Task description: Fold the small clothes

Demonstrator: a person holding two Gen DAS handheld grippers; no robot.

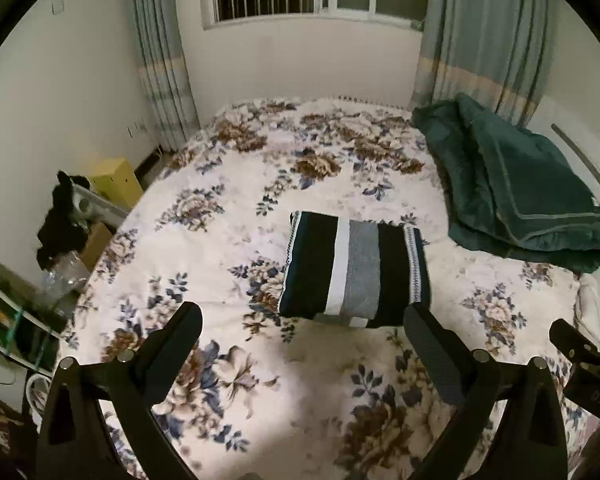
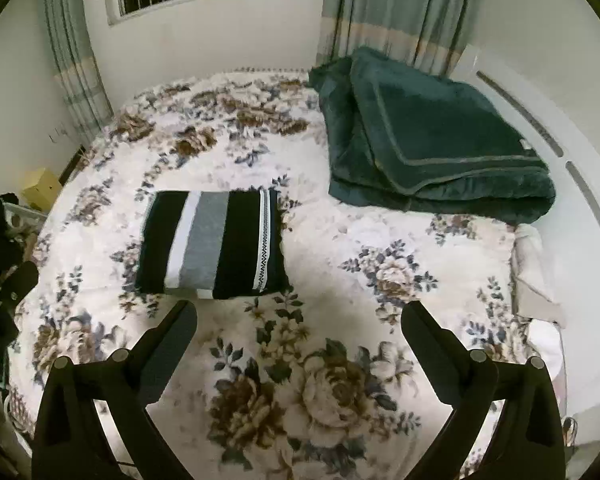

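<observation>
A small striped garment (image 1: 354, 266), black, white and grey with patterned edges, lies folded into a rectangle on the floral bed cover (image 1: 204, 248). It also shows in the right wrist view (image 2: 214, 242). My left gripper (image 1: 302, 318) is open and empty, held above the bed just short of the garment's near edge. My right gripper (image 2: 299, 316) is open and empty, near the garment's near right corner. The right gripper's tips show at the right edge of the left wrist view (image 1: 580, 334).
A folded dark green blanket (image 2: 432, 140) lies at the bed's far right, against a white headboard (image 2: 572, 160). A yellow box (image 1: 114, 182), dark clothing (image 1: 60, 224) and clutter stand off the bed's left side. Curtains and a window are behind.
</observation>
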